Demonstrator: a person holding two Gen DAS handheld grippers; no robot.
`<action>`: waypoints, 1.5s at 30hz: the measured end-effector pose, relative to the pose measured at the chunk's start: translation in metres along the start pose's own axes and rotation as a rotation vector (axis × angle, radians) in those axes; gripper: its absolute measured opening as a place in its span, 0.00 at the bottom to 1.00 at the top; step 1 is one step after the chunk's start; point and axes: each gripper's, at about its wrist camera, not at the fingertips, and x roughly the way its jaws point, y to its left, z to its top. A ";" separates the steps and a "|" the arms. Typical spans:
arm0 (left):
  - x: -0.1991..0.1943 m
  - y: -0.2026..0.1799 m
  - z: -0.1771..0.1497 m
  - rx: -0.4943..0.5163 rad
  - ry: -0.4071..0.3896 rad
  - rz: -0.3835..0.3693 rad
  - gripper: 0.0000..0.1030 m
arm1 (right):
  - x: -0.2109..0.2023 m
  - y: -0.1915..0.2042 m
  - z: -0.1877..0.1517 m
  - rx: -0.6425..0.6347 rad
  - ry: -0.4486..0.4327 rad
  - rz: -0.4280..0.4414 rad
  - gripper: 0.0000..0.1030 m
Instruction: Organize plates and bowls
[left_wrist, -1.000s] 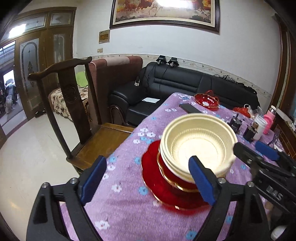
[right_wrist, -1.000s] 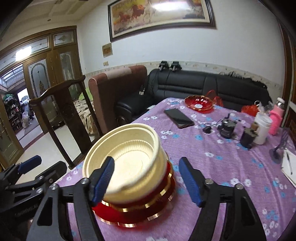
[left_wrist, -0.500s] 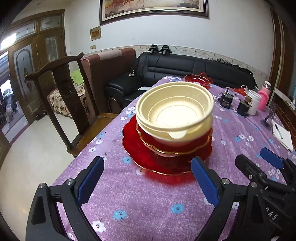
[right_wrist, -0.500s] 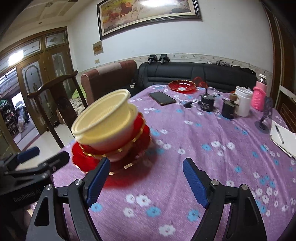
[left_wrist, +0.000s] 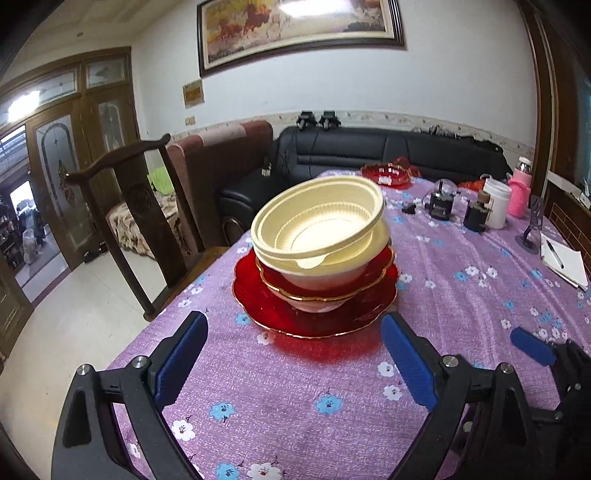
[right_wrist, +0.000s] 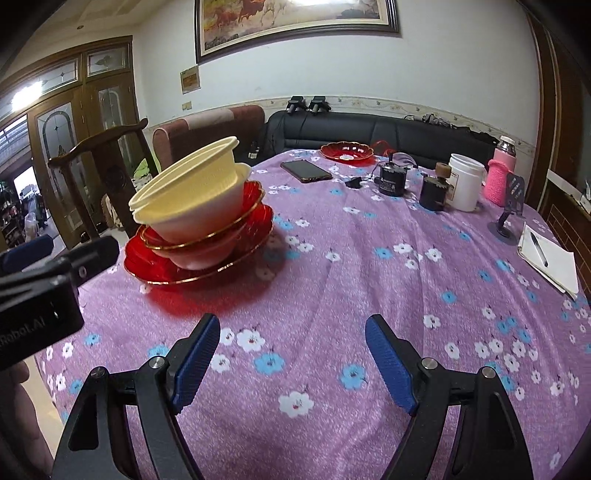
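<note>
Both the left tool (left_wrist: 291, 363) and the right tool (right_wrist: 292, 362) are wide and hold nothing, while the light, tippy cream bowls (left_wrist: 319, 227) sit crooked on glassy red plates (left_wrist: 314, 310) on the tabletop (right_wrist: 369, 277), best lifted gently by the rim.

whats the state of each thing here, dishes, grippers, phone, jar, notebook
cream bowls: two nested, tilted, topping the stack
red bowl: upright, under the cream bowls
red plate: flat on the tablecloth, bottom of the stack
far red dish: apart, at the table's far end
left gripper: open, empty
right gripper: open, empty
phone: flat, screen dark
white jar: upright
notebook: closed, pen on top
</note>
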 end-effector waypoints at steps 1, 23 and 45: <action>-0.003 -0.001 -0.001 -0.003 -0.013 0.005 0.92 | 0.000 0.000 -0.002 0.005 0.002 0.005 0.82; -0.014 0.002 -0.015 -0.043 -0.090 -0.004 0.94 | 0.008 0.008 -0.012 0.113 0.031 -0.023 0.83; 0.019 0.046 -0.003 -0.164 0.050 -0.020 1.00 | 0.018 0.068 0.016 -0.081 0.038 0.025 0.83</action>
